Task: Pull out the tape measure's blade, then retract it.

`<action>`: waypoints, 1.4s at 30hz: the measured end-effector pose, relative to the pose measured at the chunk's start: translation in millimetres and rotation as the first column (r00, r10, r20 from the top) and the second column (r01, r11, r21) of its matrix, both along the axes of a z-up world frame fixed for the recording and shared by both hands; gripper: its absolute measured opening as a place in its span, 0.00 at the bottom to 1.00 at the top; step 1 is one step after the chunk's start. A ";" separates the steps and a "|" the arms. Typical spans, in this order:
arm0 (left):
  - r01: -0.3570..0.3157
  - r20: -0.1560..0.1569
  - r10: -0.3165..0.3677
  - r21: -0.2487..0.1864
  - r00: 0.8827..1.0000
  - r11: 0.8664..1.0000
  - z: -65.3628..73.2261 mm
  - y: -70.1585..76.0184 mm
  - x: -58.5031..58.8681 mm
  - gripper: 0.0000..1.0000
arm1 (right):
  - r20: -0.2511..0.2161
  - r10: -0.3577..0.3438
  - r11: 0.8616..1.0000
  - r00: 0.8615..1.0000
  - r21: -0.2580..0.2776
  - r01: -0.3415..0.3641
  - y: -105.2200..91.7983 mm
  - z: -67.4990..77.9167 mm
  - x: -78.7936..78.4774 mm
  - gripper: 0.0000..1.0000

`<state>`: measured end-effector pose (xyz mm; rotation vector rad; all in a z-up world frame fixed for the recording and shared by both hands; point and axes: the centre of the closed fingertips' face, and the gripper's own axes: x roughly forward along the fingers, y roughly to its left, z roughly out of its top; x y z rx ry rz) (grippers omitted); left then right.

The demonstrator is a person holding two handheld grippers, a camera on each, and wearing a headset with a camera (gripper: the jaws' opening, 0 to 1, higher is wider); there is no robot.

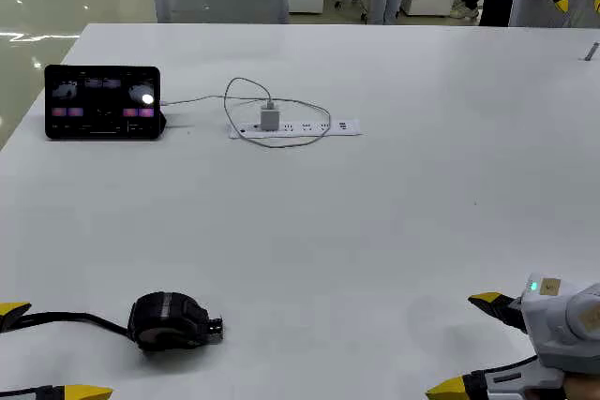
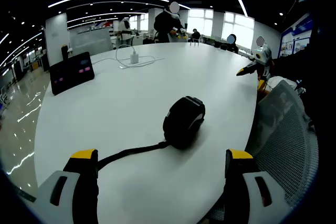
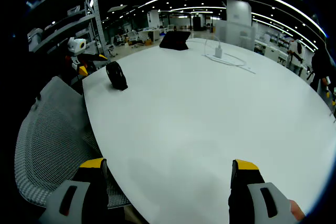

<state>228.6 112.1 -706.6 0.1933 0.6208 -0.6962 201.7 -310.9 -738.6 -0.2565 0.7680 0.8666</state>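
The black tape measure (image 1: 169, 320) lies on the white table (image 1: 375, 213) near its front left, its blade in, with a black strap (image 1: 75, 318) trailing left. My left gripper (image 1: 47, 349) stands open just left of it, yellow fingertips either side of the strap's end. In the left gripper view the tape measure (image 2: 184, 120) rests a short way ahead of the open left gripper (image 2: 161, 155), untouched. My right gripper (image 1: 466, 344) is open at the front right, well away from it. In the right gripper view, the tape measure (image 3: 116, 75) sits far off beyond the open right gripper (image 3: 169, 164).
A dark tablet (image 1: 103, 102) stands at the back left. A white power strip (image 1: 295, 127) with a charger and looped cable lies mid-table. A grey mesh chair (image 3: 47, 145) is by the table's near edge. People stand past the far edge.
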 end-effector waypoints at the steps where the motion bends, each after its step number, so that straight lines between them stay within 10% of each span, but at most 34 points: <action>1: 0.004 -0.001 -0.004 0.002 1.000 1.000 -0.4 -0.1 0.2 0.99 | -0.003 0.002 1.000 1.000 -0.003 -0.002 -0.3 -0.5 -0.3 0.97; 19: 0.040 -0.030 -0.039 0.018 0.999 0.999 -7.6 -4.8 -3.1 0.99 | -0.033 -0.003 1.000 0.999 0.006 0.003 1.9 -2.2 0.3 0.99; 23: 0.038 -0.102 -0.033 0.052 0.994 0.998 -13.3 3.5 -5.1 0.99 | -0.006 -0.005 1.000 1.000 0.020 0.005 4.1 -0.9 5.0 0.99; 33: 0.038 -0.075 -0.033 0.065 0.997 0.997 6.3 6.7 12.0 0.99 | 0.027 0.061 0.998 0.998 -0.004 -0.061 12.7 -3.7 10.0 0.99; 42: 0.138 -0.053 -0.135 0.064 0.989 0.988 13.8 -23.1 17.8 0.99 | 0.058 0.089 0.995 0.994 0.032 -0.091 36.3 3.3 22.6 0.99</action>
